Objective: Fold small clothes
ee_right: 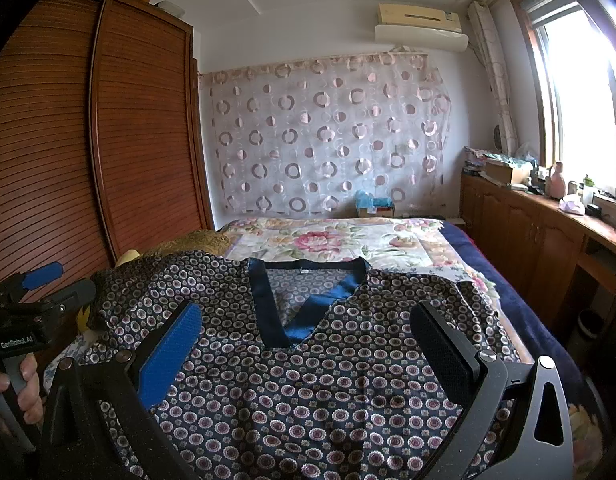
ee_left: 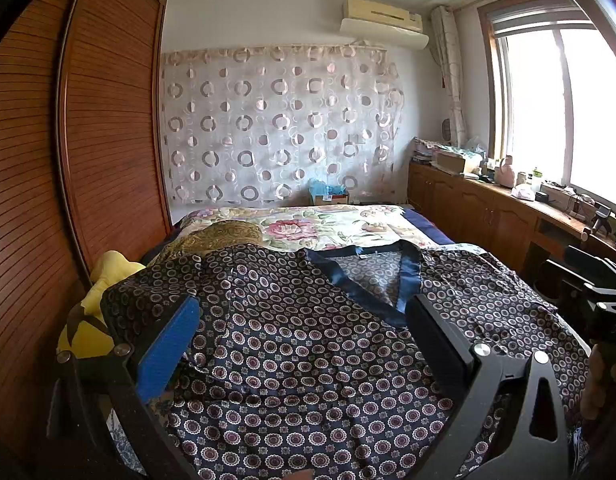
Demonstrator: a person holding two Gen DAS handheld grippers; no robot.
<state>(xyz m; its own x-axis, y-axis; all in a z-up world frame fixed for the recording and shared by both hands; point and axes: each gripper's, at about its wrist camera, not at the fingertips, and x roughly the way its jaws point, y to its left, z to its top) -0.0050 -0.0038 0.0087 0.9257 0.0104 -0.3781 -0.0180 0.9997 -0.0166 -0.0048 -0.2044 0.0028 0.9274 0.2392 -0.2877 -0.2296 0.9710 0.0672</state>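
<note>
A dark navy V-neck top (ee_left: 308,344) with a circle print and blue satin collar lies spread flat, front up, on the bed; it also shows in the right wrist view (ee_right: 327,380). My left gripper (ee_left: 304,316) is open and empty, hovering just above the top's left half. My right gripper (ee_right: 308,320) is open and empty above the top's middle, below the collar (ee_right: 304,320). The left gripper shows at the left edge of the right wrist view (ee_right: 40,292), and the right gripper at the right edge of the left wrist view (ee_left: 599,284).
The bed has a floral cover (ee_left: 327,228). A gold cushion (ee_left: 224,236) and a yellow item (ee_left: 108,276) lie at the bed's left. A wooden wardrobe (ee_left: 68,160) stands left, a low cabinet with clutter (ee_left: 487,204) right under the window.
</note>
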